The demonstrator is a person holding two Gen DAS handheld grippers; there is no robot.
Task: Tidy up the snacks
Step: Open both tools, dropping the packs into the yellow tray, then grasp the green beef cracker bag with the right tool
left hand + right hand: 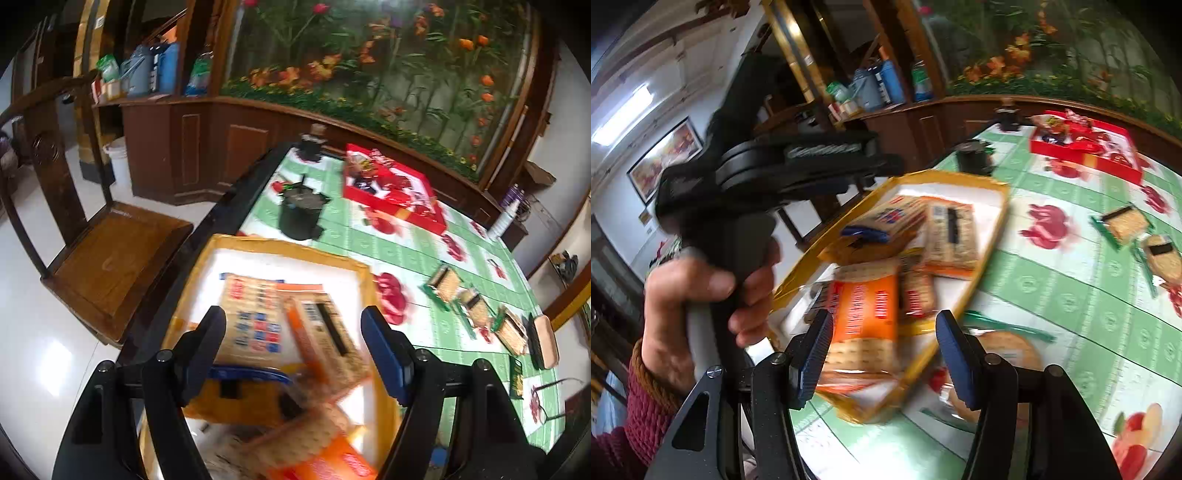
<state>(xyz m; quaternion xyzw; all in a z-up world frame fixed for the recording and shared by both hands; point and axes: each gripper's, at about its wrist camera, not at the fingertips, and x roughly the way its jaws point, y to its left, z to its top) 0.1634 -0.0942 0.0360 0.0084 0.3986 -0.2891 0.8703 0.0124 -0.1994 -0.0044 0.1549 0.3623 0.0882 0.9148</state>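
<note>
Cracker packs [864, 325] in tray [990, 236], between spread right tongs [882, 354].

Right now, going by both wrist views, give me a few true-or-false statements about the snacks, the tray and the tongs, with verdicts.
1. The yellow-rimmed white tray holds several cracker packets. True.
2. The left tongs grip a packet. False: they are open and hold nothing.
3. The red gift box sits inside the tray. False: it lies apart on the green tablecloth.
4. Loose green-edged cracker packs lie outside the tray. True.
5. The right tongs are shut. False: open.
</note>
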